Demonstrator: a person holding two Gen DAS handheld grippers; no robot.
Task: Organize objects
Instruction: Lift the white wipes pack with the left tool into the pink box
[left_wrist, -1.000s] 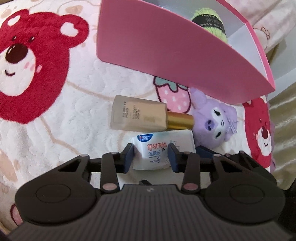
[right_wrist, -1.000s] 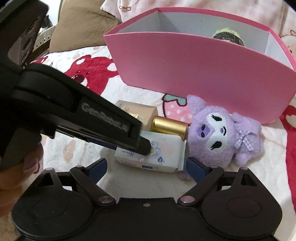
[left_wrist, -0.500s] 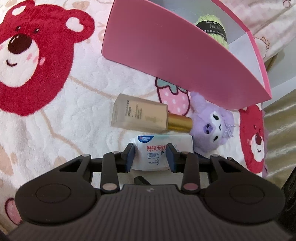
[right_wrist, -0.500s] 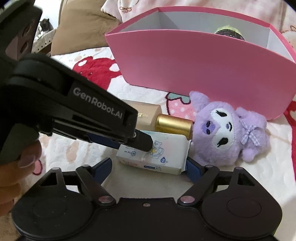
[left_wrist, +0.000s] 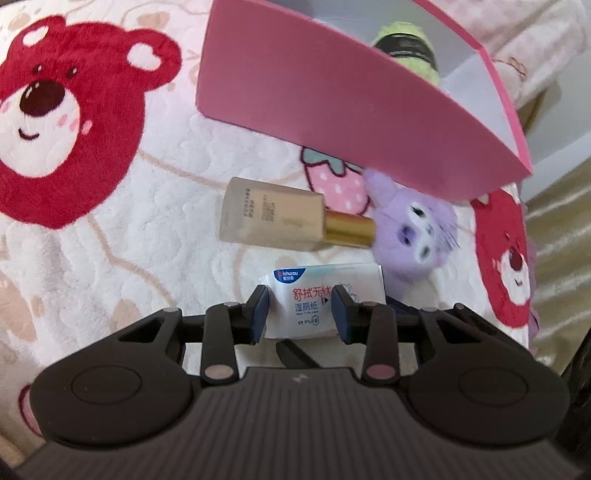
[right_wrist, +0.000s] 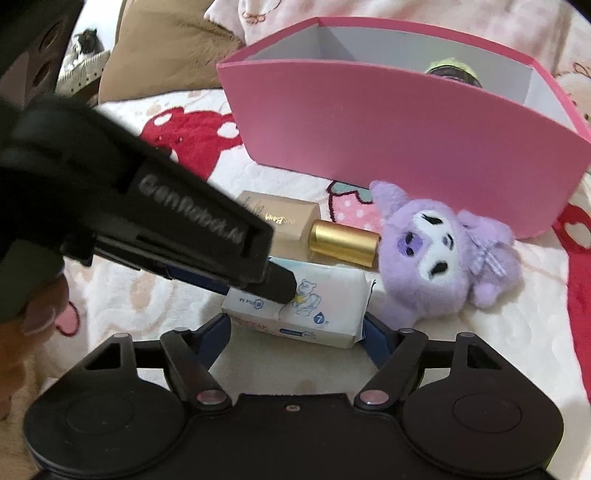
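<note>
On the bear-print blanket (left_wrist: 110, 258), just in front of the pink box (right_wrist: 388, 136), the pack of wet wipes (left_wrist: 317, 295) is lying flat. I am pinching it across its width with my left hand-held gripper (left_wrist: 299, 310), steadying it so my right hand-held gripper (right_wrist: 295, 328) can take it by the ends; those jaws have just been closing around the pack, though I cannot tell whether they are pressing yet. It is a soft white packet with blue and red print. Just beyond it a beige bottle (right_wrist: 295, 221) with a gold cap is lying on its side, touching a purple plush toy (right_wrist: 443, 254).
</note>
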